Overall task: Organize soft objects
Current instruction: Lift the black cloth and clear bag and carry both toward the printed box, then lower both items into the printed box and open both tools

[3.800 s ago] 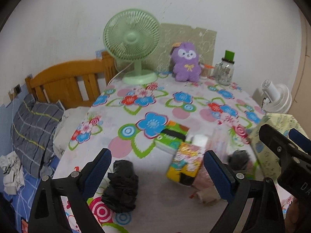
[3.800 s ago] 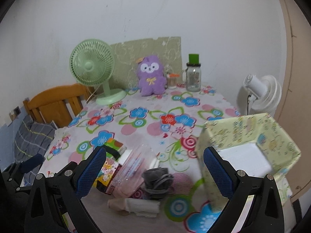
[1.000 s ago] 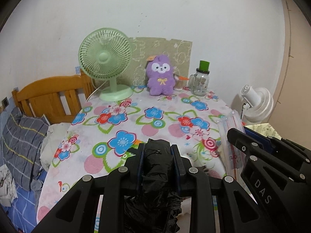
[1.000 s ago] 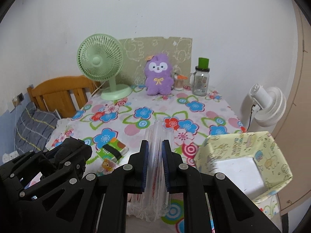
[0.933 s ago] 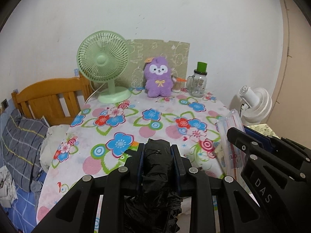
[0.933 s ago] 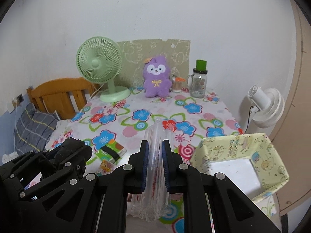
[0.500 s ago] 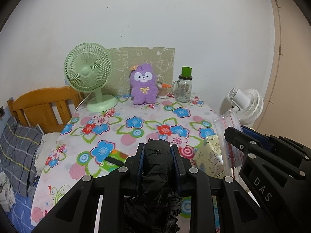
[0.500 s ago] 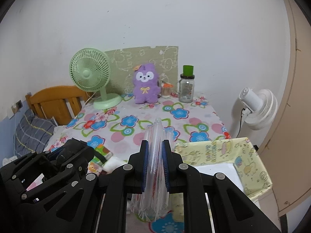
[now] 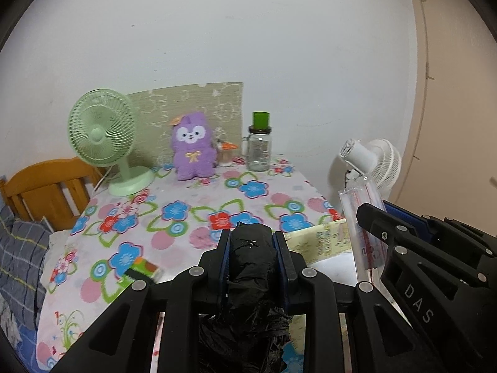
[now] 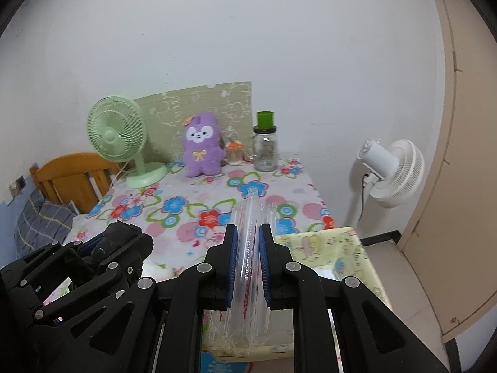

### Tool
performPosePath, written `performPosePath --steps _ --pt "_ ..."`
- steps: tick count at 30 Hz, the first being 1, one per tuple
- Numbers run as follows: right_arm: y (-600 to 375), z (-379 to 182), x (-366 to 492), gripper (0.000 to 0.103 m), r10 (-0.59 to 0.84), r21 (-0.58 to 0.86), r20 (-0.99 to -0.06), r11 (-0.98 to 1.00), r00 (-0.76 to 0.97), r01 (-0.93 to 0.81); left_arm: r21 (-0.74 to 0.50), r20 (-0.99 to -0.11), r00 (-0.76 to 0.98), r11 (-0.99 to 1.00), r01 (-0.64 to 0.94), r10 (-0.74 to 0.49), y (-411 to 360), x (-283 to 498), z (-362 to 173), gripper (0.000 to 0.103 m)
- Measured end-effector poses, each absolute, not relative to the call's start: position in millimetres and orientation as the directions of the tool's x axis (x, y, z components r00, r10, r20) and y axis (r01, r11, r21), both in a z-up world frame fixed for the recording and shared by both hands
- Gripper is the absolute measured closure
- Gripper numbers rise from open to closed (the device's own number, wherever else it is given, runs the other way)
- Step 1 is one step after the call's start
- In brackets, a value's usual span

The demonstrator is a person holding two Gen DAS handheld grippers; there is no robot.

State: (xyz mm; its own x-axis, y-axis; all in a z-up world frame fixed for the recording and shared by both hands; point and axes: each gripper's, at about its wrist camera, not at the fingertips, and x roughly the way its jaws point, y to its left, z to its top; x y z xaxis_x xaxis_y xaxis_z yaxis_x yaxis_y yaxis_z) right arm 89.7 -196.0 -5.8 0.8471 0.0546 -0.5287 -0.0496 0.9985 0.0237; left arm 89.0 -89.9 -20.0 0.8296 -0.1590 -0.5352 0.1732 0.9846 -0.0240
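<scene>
My left gripper (image 9: 251, 239) is shut on a crumpled black plastic bag (image 9: 248, 267) that hangs down between its fingers, held above the table. My right gripper (image 10: 248, 233) is shut on a clear plastic packet with red print (image 10: 248, 267), held upright. In the left wrist view that packet (image 9: 362, 227) and the right gripper stand at the right. Below and just beyond both grippers sits a yellow patterned fabric box (image 10: 335, 248), also the fabric box (image 9: 320, 242) right of the bag. A purple plush toy (image 9: 192, 146) sits at the table's back.
The floral tablecloth (image 9: 192, 211) covers the table. At the back stand a green desk fan (image 9: 102, 136) and a glass jar with a green lid (image 9: 259, 146). A green packet (image 9: 143, 272) lies near the left. A white floor fan (image 10: 391, 171) stands right of the table, a wooden bed frame (image 9: 46, 186) left.
Both grippers have moved to the right and a little up with their loads. The yellow box has come into view under them; the table items have slid left.
</scene>
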Motion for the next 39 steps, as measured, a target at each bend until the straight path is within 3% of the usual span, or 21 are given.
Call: performPosePath --steps 22,31,36,38,39 --pt "-279.8 -46.9 130.5 0.086 -0.051 0.026 -0.636 0.996 0.77 0.088 -0.04 -0.639 0.721 0.947 0.318 -0.269 -173.7 141.2 -61.2 0.077" --pt "-284.6 -67.7 150.4 0.086 -0.044 0.019 -0.681 0.997 0.731 0.078 -0.029 -0.701 0.67 0.948 0.318 -0.246 -181.8 159.1 -86.8 0.061" --pt "-281.8 -77.4 159.7 0.078 -0.023 0.026 -0.708 0.998 0.706 0.058 -0.036 -0.715 0.652 0.944 0.327 -0.253 -183.1 159.5 -91.9 0.042" --pt "-282.0 -78.7 160.7 0.054 -0.016 0.036 -0.712 0.998 0.702 0.06 -0.04 -0.716 0.649 0.943 0.33 -0.257 -183.0 158.8 -91.4 0.035" --pt "-282.4 -78.4 160.1 0.047 -0.017 0.04 -0.707 0.997 0.707 0.064 -0.045 -0.715 0.649 0.943 0.33 -0.261 -182.7 158.9 -90.6 0.033"
